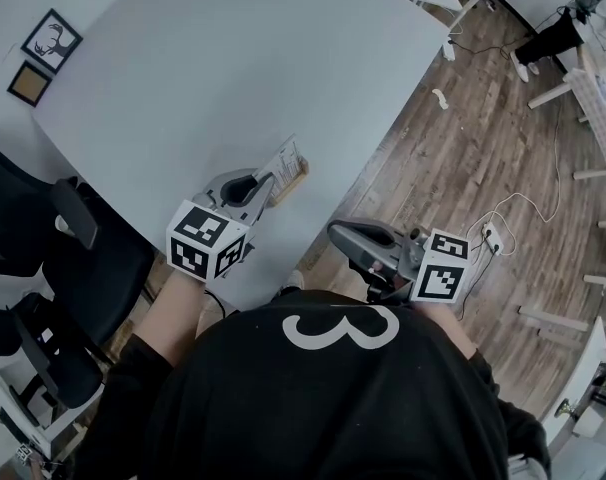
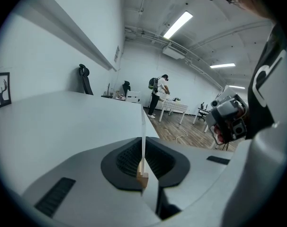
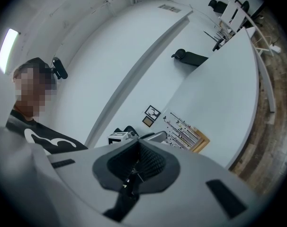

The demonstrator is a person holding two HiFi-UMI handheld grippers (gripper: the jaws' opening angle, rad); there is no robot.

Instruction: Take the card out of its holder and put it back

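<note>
Nearest the person, on the near side of the card holder, are two hand-held grippers, each carrying one marker cube. The right gripper hangs off the table edge over the wood floor, well apart from the holder. In the right gripper view its jaws are pressed together with nothing between them. The left gripper reaches over the white table to the holder. In the left gripper view the jaws pinch one thin white card, seen edge-on, the dark ribbed pads pressing on both faces. One card is present: it stands in the single wooden holder, its lower edge meeting the wood directly below the jaws, near the table's front edge. The right gripper view shows the card's printed face, covered with lines and small coloured marks, and the holder's base along one edge. Beyond the holder the tabletop runs bare to its far corner, where two small picture frames lie side by side — one black frame with a deer silhouette and one brown frame. Farther still, past the end of the table in the left gripper view, one person stands at a distant white desk.
</note>
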